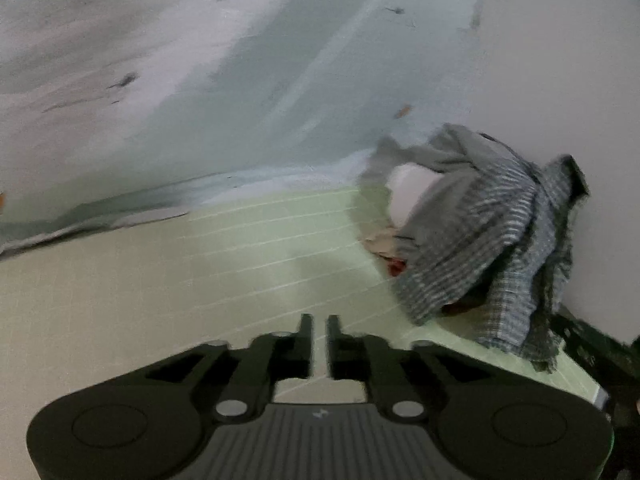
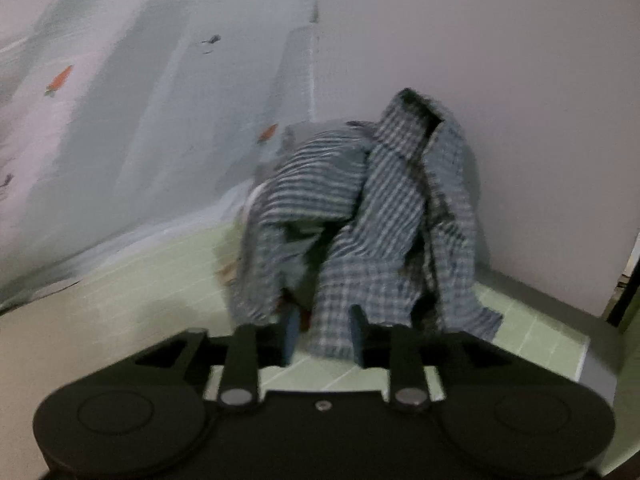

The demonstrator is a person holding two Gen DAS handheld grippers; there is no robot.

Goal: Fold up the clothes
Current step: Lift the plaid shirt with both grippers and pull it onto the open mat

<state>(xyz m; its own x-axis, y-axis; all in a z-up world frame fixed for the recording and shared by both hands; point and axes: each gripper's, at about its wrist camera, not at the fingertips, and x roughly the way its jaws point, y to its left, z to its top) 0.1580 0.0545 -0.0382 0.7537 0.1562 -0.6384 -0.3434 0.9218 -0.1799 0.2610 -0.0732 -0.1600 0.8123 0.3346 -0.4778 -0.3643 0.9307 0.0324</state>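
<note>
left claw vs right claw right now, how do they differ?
Left claw: narrow gap, only bare green gridded mat ahead, plaid garment off to its right. Right claw: wider gap, aimed straight at the crumpled plaid garment, whose hem hangs at its fingertips. Shared: both open, neither gripping cloth.

Black grippers (image 1: 319,334), blue pads (image 2: 291,330)

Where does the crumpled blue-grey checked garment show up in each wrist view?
Left wrist: crumpled blue-grey checked garment at right of centre, by the pale wall.
Right wrist: centre, just beyond the fingers.
Shared landmark: the orange carrot print on the grey sheet, just left of the garment.
</note>
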